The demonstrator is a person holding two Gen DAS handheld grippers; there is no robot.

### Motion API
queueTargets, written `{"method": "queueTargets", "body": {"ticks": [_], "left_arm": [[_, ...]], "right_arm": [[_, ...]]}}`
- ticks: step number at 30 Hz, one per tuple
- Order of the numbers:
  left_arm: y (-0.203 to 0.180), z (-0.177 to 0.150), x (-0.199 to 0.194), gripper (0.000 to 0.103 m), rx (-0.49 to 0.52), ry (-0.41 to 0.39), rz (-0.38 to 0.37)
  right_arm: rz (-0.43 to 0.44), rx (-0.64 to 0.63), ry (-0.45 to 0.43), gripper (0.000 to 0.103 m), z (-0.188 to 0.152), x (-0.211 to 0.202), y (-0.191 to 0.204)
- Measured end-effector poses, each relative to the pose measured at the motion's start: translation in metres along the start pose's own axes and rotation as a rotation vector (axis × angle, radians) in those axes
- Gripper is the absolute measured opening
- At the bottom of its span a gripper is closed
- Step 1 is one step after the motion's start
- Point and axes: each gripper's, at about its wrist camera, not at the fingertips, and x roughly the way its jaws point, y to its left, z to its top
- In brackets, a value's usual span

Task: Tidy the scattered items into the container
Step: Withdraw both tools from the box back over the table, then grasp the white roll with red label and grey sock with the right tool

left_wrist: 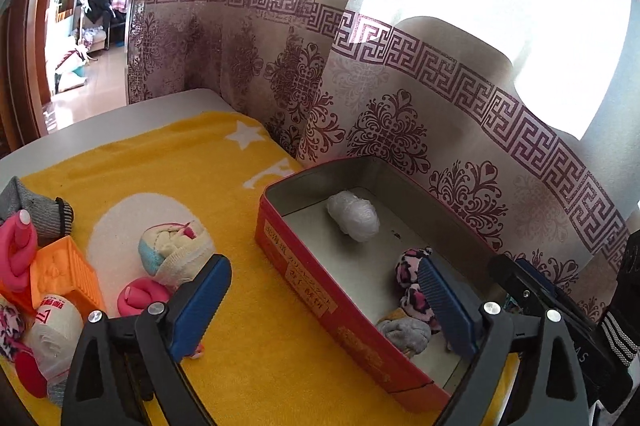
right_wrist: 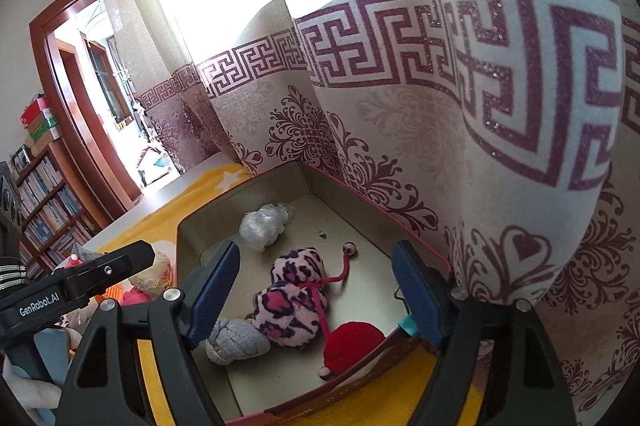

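A patterned curtain (left_wrist: 400, 98) hangs just behind the tin (left_wrist: 320, 290), which sits on a yellow towel (left_wrist: 160, 178). Inside the tin lie a leopard sock (right_wrist: 294, 306), red ball (right_wrist: 352, 346), grey sock (right_wrist: 236, 340) and white bundle (left_wrist: 354, 218). More rolled socks (left_wrist: 176, 252) lie left of the tin. Both the left claw (left_wrist: 320, 310) and right claw (right_wrist: 316, 290) gape empty.

Tin (right_wrist: 188, 226) open on top; bare floor at its middle and far right corner. Bubble-wrap bundle (right_wrist: 262, 228) sits toward the far end; leopard sock (right_wrist: 294, 300), grey sock (right_wrist: 236, 340) and red ball (right_wrist: 352, 340) crowd the near end. Curtain (right_wrist: 500, 154) hangs just beside the far and right walls. Loose socks and an orange basket (left_wrist: 70, 276) clutter the yellow towel (left_wrist: 168, 170) at left.
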Motion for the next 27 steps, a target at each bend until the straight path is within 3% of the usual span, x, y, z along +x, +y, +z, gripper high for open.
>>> {"method": "queueTargets", "body": {"ticks": [5, 14, 21, 27], "left_arm": [[0.033, -0.005, -0.028, 0.097, -0.059, -0.018, 0.033], [0.106, -0.028, -0.089, 0.097, -0.143, -0.065, 0.165], [0.166, -0.059, -0.123, 0.097, -0.272, -0.086, 0.253], [0.201, -0.082, -0.147, 0.097, -0.342, -0.115, 0.298]], "right_arm": [[0.018, -0.040, -0.024, 0.082, -0.004, -0.009, 0.017], [0.086, -0.102, -0.033, 0.082, -0.013, -0.021, 0.053], [0.217, -0.145, 0.026, 0.082, -0.019, -0.015, 0.106], [0.394, -0.238, 0.157, 0.081, -0.031, 0.004, 0.174]]}}
